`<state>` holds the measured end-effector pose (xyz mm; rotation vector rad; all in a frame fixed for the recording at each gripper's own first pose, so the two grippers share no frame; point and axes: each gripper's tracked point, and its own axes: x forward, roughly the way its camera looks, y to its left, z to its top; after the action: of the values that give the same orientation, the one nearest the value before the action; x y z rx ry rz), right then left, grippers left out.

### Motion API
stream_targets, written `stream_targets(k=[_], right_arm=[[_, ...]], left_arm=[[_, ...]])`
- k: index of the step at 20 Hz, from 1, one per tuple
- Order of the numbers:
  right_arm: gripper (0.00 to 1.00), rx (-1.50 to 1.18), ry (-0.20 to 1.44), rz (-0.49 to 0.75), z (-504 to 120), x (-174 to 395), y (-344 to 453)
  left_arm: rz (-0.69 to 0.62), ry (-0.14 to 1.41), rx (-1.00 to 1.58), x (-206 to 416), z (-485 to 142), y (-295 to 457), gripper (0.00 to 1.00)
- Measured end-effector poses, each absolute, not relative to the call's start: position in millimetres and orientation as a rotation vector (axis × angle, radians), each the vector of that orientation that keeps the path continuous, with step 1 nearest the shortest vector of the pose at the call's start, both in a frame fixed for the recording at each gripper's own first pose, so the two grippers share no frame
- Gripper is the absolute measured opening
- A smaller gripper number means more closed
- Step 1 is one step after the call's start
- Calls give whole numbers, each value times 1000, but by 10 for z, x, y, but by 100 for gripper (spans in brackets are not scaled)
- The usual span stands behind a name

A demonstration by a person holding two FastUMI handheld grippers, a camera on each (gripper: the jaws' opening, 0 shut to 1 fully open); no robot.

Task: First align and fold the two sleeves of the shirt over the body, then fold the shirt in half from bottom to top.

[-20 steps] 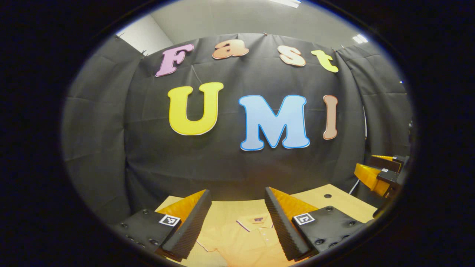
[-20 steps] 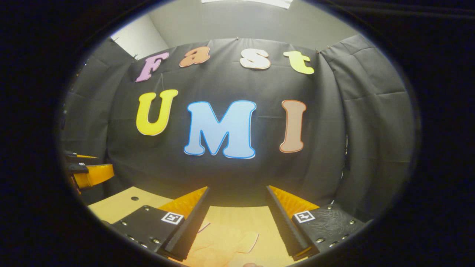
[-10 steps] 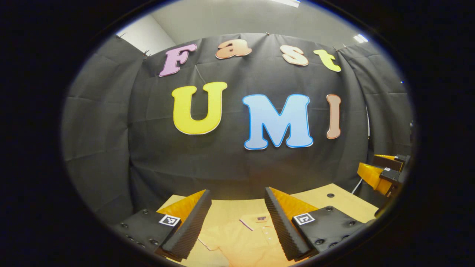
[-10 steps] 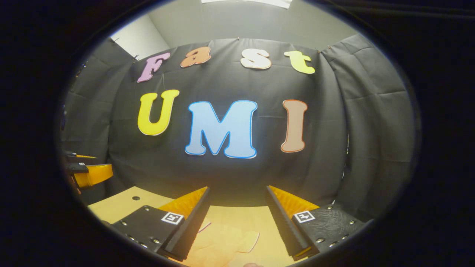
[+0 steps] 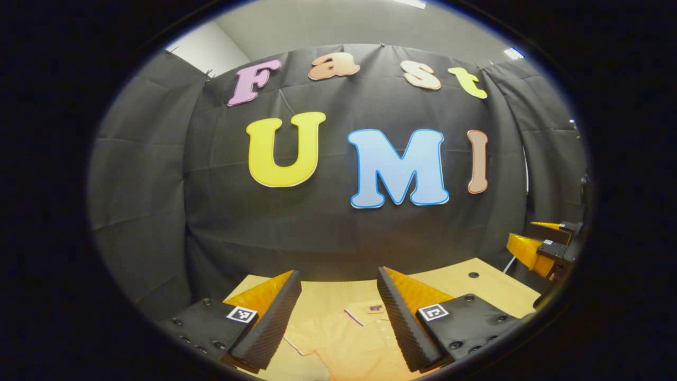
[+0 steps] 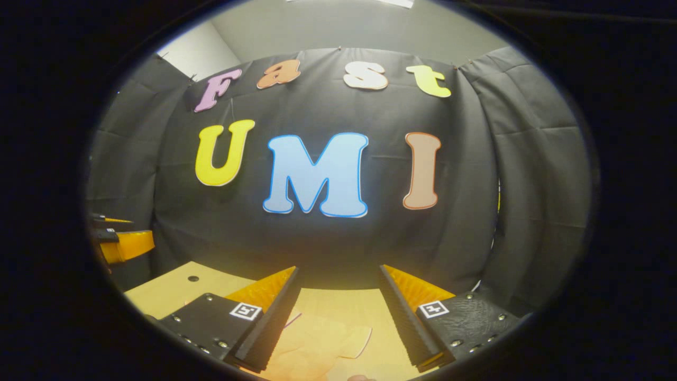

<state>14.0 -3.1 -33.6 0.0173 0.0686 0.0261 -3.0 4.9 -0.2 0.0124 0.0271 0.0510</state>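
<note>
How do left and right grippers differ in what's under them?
Left gripper points over the shirt's collar and button placket; right gripper points over a sleeve end lying on the table. Left sees more shirt between its jaws; right sees more bare table. Both are open, above the shirt, holding nothing.

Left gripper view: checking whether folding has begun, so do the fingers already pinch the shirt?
No. The left gripper is open, fingers apart, above the shirt on the table.

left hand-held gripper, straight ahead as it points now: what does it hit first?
Probably the booth wall. The left hand-held gripper is open and aims over the shirt and table; depth is unclear.
</note>
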Motion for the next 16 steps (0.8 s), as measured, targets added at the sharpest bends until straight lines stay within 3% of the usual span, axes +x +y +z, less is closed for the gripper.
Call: stream_targets(k=[16], right_arm=[[93, 43, 386, 15, -1896, 982, -271]], left_arm=[[125, 58, 48, -72, -12, 141, 95]])
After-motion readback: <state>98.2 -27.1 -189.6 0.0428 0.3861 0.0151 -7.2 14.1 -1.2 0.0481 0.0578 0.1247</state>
